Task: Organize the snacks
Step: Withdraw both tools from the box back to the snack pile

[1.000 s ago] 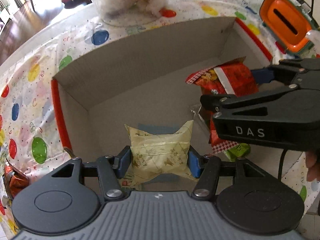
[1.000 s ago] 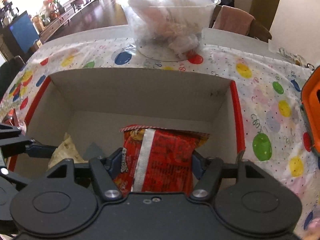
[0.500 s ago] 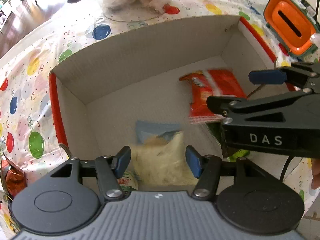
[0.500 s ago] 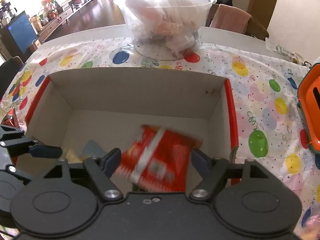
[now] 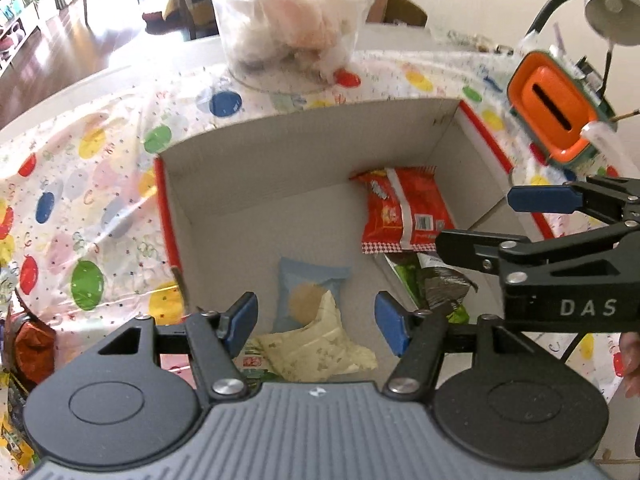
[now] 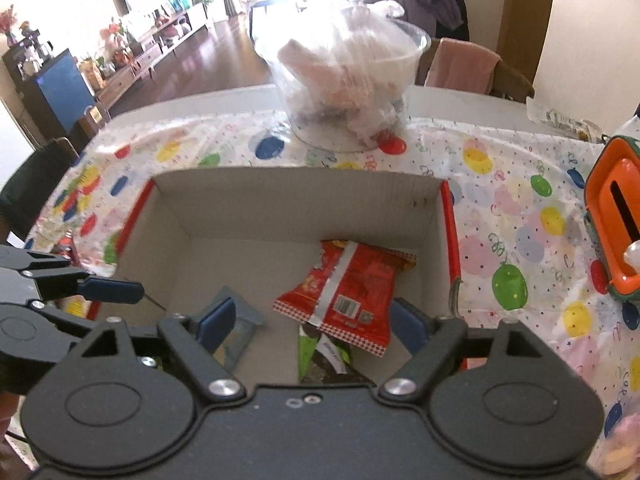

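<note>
An open cardboard box (image 5: pixel 304 152) with red edges sits on the polka-dot tablecloth; it also shows in the right wrist view (image 6: pixel 288 196). Inside lie a red snack bag (image 5: pixel 404 208), also in the right wrist view (image 6: pixel 348 288), a pale yellow-green packet (image 5: pixel 320 348), a light blue packet (image 5: pixel 308 292) and a green and dark packet (image 6: pixel 324 360). My left gripper (image 5: pixel 316 320) is open and empty above the yellow-green packet. My right gripper (image 6: pixel 308 320) is open and empty above the red bag.
A clear plastic tub (image 6: pixel 348 88) of wrapped items stands behind the box. An orange and green container (image 5: pixel 552 108) sits at the right. More snack packets (image 5: pixel 32 344) lie on the cloth left of the box. A lamp (image 5: pixel 612 4) hangs at the upper right.
Both grippers opened and let go: the yellow-green packet and the red bag dropped into the box. Both grippers then rose and pulled back.
</note>
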A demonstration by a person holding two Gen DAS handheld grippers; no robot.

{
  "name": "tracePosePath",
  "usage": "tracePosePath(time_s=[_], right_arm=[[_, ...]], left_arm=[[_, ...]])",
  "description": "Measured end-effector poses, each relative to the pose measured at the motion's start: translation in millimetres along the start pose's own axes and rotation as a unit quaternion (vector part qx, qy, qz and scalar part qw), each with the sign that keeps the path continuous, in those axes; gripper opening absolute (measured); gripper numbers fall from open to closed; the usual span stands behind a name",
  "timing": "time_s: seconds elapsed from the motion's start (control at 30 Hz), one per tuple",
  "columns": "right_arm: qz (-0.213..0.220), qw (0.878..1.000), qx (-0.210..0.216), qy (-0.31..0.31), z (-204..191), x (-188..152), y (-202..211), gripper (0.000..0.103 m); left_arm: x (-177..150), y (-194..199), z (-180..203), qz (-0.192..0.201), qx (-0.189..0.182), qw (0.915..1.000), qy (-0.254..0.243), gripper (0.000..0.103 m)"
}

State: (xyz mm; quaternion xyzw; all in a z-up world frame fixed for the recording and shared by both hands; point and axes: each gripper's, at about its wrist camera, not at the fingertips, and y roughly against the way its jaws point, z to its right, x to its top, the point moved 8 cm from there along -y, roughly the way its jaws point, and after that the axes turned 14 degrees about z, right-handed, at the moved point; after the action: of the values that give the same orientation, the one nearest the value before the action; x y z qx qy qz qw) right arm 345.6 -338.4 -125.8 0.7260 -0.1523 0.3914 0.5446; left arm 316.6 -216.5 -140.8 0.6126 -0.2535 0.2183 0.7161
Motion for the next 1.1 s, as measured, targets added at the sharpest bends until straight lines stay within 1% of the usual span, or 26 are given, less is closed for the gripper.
tracePosePath(time_s=[0.1, 0.2, 0.33, 0.4, 0.43, 0.47, 0.5, 0.63, 0.73, 0.77, 0.93, 1.03, 1.1], right_arm=[[0.015, 1.000, 0.007, 0.000, -6, 5, 13, 0.085], [0.032, 0.999, 0.016, -0.005, -15, 9, 25, 0.090], [0.053, 0.998, 0.032, -0.011, -28, 15, 41, 0.092], [0.065, 0.997, 0.041, -0.011, -37, 16, 50, 0.096], [0.070, 0.997, 0.043, -0.010, -42, 17, 53, 0.096], [0.076, 0.996, 0.047, -0.008, -47, 18, 56, 0.097], [0.080, 0.995, 0.053, -0.007, -53, 18, 59, 0.099], [0.101, 0.993, 0.067, -0.003, -75, 18, 69, 0.102], [0.114, 0.991, 0.072, 0.007, -95, 18, 74, 0.103], [0.117, 0.990, 0.074, 0.009, -102, 17, 75, 0.103], [0.126, 0.989, 0.076, 0.018, -136, 12, 71, 0.103], [0.120, 0.989, 0.079, 0.018, -157, 5, 65, 0.103], [0.113, 0.990, 0.077, 0.023, -173, -2, 60, 0.103]], left_arm=[[3, 14, -3, 0.022, -0.001, 0.9998, 0.001, 0.064], [3, 30, -6, 0.045, -0.003, 0.9990, -0.003, 0.064], [1, 54, -14, 0.073, -0.002, 0.9973, -0.005, 0.064], [0, 63, -19, 0.089, 0.000, 0.9961, -0.003, 0.067], [0, 70, -23, 0.100, 0.002, 0.9950, 0.000, 0.070], [-1, 77, -28, 0.114, 0.007, 0.9935, 0.004, 0.073], [-2, 84, -33, 0.123, 0.011, 0.9924, 0.006, 0.075], [-10, 106, -54, 0.145, 0.016, 0.9891, 0.015, 0.077], [-15, 121, -73, 0.163, 0.025, 0.9860, 0.025, 0.082], [-17, 127, -80, 0.171, 0.027, 0.9846, 0.027, 0.082], [-26, 152, -114, 0.209, 0.045, 0.9764, 0.032, 0.085], [-34, 163, -136, 0.218, 0.050, 0.9742, 0.031, 0.085], [-41, 168, -151, 0.216, 0.050, 0.9748, 0.026, 0.085]])
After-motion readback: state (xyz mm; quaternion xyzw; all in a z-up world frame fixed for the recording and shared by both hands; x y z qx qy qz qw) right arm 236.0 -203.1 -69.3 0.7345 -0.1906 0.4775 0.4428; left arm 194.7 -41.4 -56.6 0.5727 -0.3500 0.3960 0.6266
